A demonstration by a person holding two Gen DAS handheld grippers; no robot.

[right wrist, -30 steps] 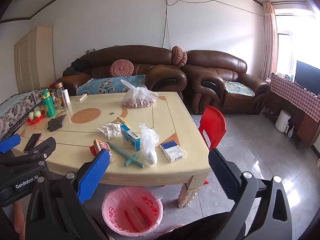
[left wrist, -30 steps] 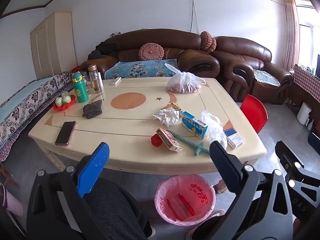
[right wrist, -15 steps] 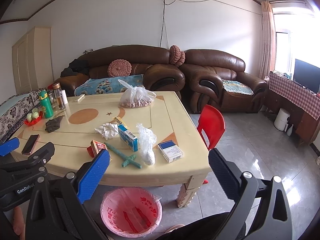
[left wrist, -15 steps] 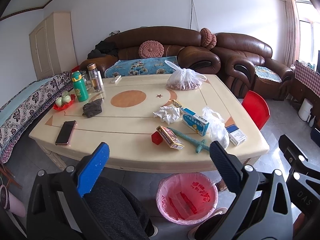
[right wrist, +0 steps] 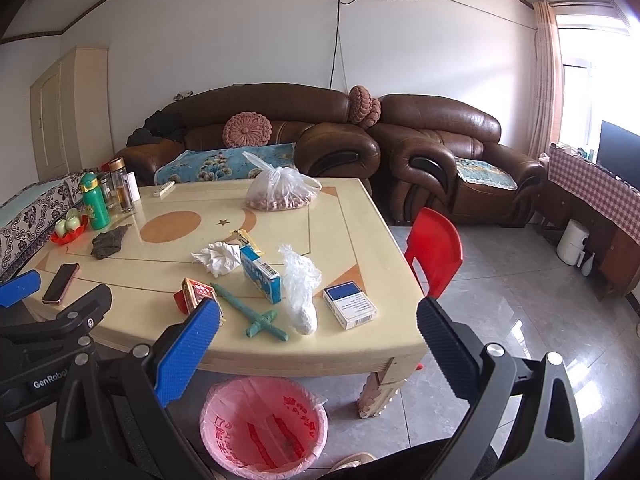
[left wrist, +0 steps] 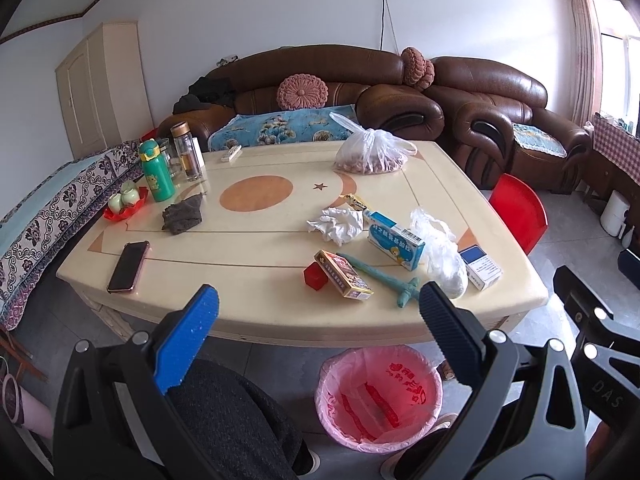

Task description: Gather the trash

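Barely started | both grippers – left gripper (left wrist: 316,312), right gripper (right wrist: 316,320) – spread wide, empty | crumpled tissue (left wrist: 335,224), medicine box (left wrist: 396,239), clear bag (left wrist: 440,256) on table (left wrist: 256,312) | pink-lined bin (left wrist: 378,396) below near edge

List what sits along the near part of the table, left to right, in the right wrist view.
phone → red-and-gold box → green toy sword → clear plastic bag → blue-and-white pack
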